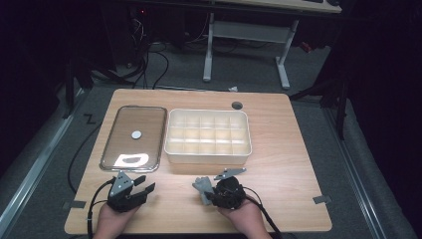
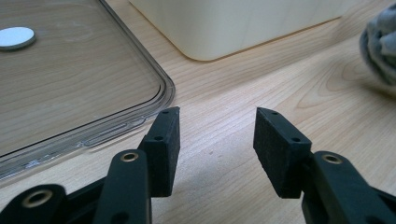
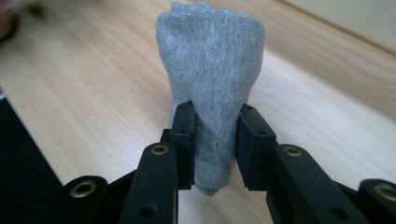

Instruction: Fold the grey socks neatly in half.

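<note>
- Right hand-held gripper (image 3: 215, 140): clamped on grey cloth (image 3: 212, 79), above counter (image 1: 278, 169).
- Left hand-held gripper (image 2: 217, 140): jaws apart, holding nothing, beside clear lid (image 2: 70, 93).

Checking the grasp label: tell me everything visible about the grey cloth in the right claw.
The grey cloth is a small bundle of fine-knit fabric, soft-looking and bunched into a roll, possibly a sock. The right claw is shut on its lower part, its jaws pinching it from both sides; the wider top stands out past them. In the high view it sits over the wooden table, in front of the cream compartment box, apart from it.
</note>
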`<action>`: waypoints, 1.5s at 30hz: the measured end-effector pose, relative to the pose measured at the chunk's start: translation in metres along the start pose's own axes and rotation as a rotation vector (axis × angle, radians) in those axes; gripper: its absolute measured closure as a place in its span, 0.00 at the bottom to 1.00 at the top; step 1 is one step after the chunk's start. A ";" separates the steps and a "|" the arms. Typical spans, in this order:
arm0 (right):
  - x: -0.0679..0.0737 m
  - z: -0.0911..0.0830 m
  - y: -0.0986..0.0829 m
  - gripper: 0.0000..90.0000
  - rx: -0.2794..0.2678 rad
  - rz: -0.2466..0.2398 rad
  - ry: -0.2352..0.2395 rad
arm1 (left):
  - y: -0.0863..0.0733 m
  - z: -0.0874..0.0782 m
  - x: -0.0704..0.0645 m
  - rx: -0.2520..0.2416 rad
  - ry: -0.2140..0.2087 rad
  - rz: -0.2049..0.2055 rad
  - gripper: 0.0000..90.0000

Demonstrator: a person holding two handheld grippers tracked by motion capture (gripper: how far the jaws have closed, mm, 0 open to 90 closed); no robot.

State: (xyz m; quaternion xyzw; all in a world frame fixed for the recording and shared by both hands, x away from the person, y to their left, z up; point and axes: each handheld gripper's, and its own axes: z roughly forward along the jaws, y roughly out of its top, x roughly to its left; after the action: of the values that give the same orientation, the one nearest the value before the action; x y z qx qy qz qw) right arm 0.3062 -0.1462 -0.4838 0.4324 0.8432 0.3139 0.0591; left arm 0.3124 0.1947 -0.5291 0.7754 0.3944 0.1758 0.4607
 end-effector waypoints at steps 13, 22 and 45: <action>-0.039 -0.036 -0.006 0.80 0.125 0.011 -0.143 | 0.000 0.001 0.001 0.007 -0.008 -0.002 0.58; -0.064 -0.054 -0.005 0.79 0.234 0.085 -0.196 | 0.000 0.002 0.003 0.014 -0.010 -0.006 0.57; -0.071 -0.075 0.017 0.79 0.268 0.051 -0.261 | 0.003 0.010 -0.002 0.028 -0.034 0.031 0.55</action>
State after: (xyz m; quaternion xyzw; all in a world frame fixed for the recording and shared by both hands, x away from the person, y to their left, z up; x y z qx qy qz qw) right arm 0.3339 -0.2287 -0.4264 0.4947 0.8514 0.1416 0.1017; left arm 0.3192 0.1862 -0.5312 0.7905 0.3769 0.1642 0.4539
